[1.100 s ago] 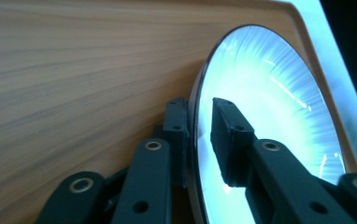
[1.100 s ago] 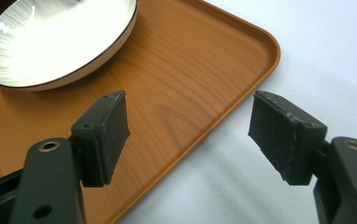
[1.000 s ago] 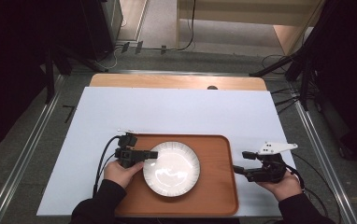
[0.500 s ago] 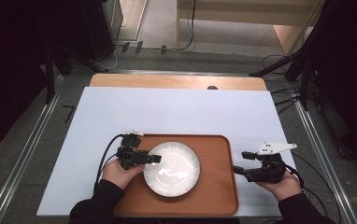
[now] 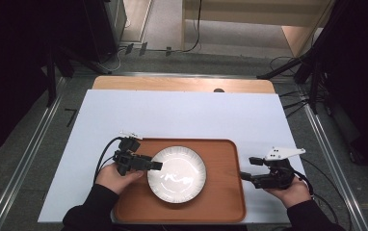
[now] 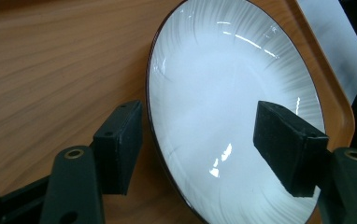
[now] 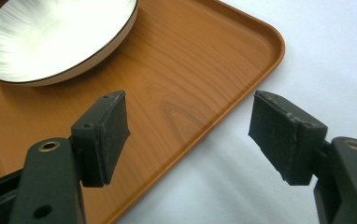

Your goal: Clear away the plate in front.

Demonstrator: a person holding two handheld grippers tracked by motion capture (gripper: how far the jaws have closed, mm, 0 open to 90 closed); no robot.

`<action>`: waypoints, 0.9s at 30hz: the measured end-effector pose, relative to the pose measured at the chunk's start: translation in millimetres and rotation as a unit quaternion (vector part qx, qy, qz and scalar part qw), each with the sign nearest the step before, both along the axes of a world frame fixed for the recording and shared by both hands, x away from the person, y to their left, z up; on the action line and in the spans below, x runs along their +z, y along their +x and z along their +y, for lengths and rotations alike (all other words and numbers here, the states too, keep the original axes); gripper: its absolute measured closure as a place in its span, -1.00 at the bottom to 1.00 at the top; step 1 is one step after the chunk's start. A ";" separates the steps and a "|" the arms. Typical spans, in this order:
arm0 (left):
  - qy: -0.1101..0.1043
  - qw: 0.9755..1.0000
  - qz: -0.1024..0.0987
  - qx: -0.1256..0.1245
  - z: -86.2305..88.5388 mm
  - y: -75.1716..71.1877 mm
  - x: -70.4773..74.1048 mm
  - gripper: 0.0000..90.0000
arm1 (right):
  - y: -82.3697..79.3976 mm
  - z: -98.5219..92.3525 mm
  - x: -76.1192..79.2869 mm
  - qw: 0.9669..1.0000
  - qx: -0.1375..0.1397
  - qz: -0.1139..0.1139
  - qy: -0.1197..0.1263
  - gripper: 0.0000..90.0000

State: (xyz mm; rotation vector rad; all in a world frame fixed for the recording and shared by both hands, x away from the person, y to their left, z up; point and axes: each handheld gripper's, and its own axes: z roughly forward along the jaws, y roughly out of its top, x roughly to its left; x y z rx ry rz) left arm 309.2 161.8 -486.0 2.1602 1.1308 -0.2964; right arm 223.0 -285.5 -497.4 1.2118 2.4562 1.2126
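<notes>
White plate (image 5: 177, 174) flat on wooden tray (image 5: 223, 192)

Wooden table (image 5: 182, 83), bare strip along far edge. White sheet (image 5: 182, 118) covers the rest. Brown tray (image 5: 225, 192) lies on the sheet, near edge, centre.

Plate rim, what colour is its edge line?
Dark, nearly black, around the white plate; clearest in the left gripper view.

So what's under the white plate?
The white plate sits on a brown wooden tray, which lies on the pale table cover. Whatever is directly beneath the plate is hidden.
</notes>
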 end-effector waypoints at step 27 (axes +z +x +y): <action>0.066 0.997 -0.030 -0.004 63.7 -9.0 21.3 -0.39 | -0.5 0.7 -0.8 1.000 0.005 0.002 -0.002 -0.37</action>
